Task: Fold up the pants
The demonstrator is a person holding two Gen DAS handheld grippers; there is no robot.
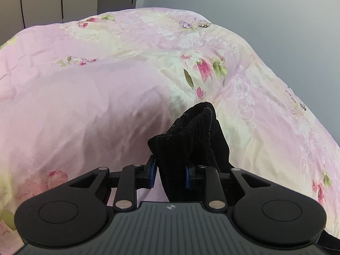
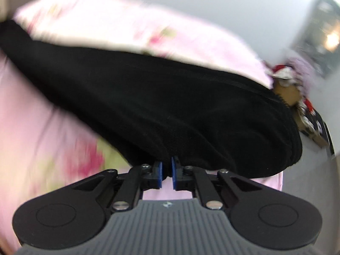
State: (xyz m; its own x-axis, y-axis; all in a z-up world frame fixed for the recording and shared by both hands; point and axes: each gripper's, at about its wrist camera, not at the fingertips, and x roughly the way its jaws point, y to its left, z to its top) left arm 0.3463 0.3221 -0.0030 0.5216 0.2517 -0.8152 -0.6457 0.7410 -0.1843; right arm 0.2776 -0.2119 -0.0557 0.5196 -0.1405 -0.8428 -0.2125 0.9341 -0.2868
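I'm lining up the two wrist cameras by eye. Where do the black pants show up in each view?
Left wrist: the black pants stand as a bunched hem at lower centre, between the left gripper fingers.
Right wrist: they span the middle as a wide dark band, the right gripper pinching their lower edge; the picture is blurred.
Shared landmark: the pink floral quilt beneath.

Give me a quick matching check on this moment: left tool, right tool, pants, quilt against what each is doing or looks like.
Things:
1. left tool
2. right tool
3. pants
4. quilt

States:
A. pink with flowers, lying under everything
B. black, held by both tools
C. nearly closed on a thin edge of cloth, view blurred
D. set wider, gripping a bunched ribbed end

Pairs: 1-D, 2-C, 3-B, 4-A
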